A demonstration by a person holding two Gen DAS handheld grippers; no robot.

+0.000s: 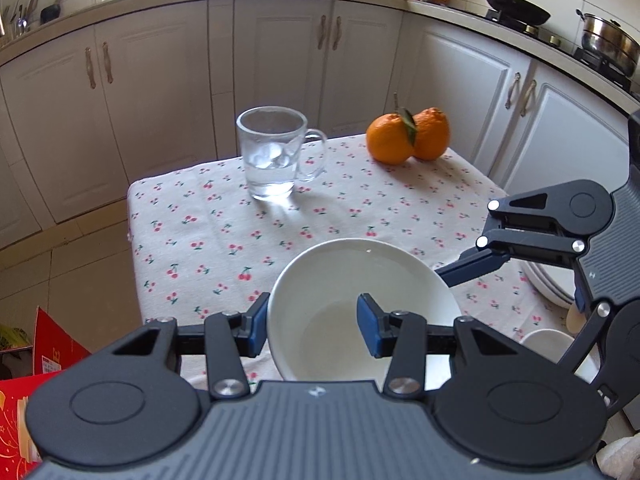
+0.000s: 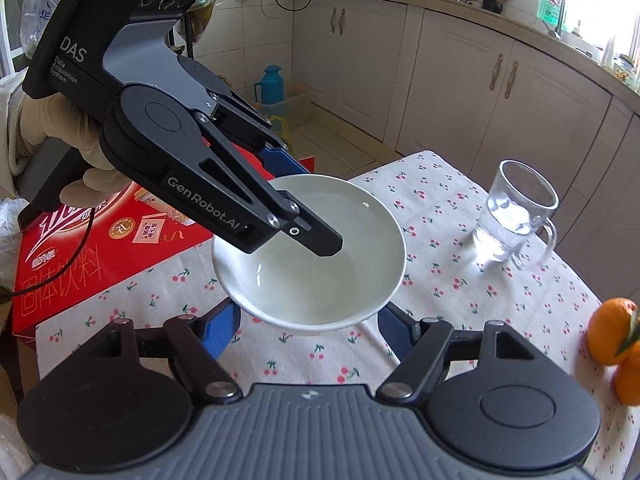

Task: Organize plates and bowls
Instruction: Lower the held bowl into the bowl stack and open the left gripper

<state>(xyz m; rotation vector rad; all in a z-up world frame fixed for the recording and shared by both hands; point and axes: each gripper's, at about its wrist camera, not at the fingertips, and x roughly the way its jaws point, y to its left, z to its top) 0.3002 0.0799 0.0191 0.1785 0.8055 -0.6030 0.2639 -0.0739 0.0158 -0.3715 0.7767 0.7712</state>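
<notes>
White bowl [image 2: 308, 248] rim clamped by left tongs [image 1: 312, 326], right tongs [image 2: 308, 326] apart beneath it

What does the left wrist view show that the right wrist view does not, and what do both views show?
Only the left wrist view shows the black wok, the steel pot and the small white dish. Only the right wrist view shows the teal thermos and the gloved hand holding the left gripper. Both show the white bowl, the glass mug, the oranges and the cherry tablecloth.
</notes>
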